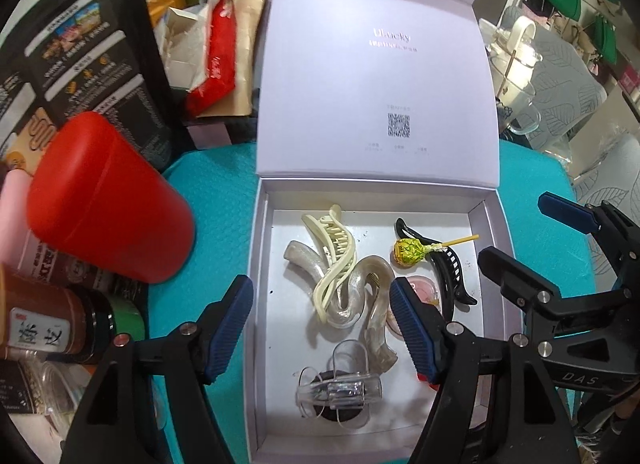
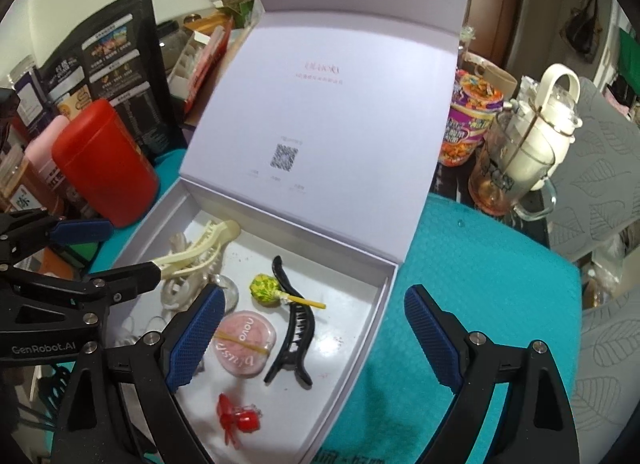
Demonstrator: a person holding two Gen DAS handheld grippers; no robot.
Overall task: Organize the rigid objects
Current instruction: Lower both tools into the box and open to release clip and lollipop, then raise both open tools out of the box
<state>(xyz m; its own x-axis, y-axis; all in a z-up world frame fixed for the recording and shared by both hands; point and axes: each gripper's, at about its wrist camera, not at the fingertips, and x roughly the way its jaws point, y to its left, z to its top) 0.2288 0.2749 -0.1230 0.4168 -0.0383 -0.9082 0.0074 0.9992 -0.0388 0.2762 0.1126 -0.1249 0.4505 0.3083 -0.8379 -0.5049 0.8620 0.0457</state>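
An open lilac box lies on a teal mat with its lid standing up behind. Inside lie a cream hair claw, a glittery clear wavy clip, a clear clip, a black clip, a green lollipop, a pink compact and a small red item. My left gripper is open and empty above the box. My right gripper is open and empty over the box's right part; it also shows in the left wrist view.
A red canister stands left of the box, with a black packet, jars and bottles behind. A noodle cup, a glass mug and a white kettle stand at the right.
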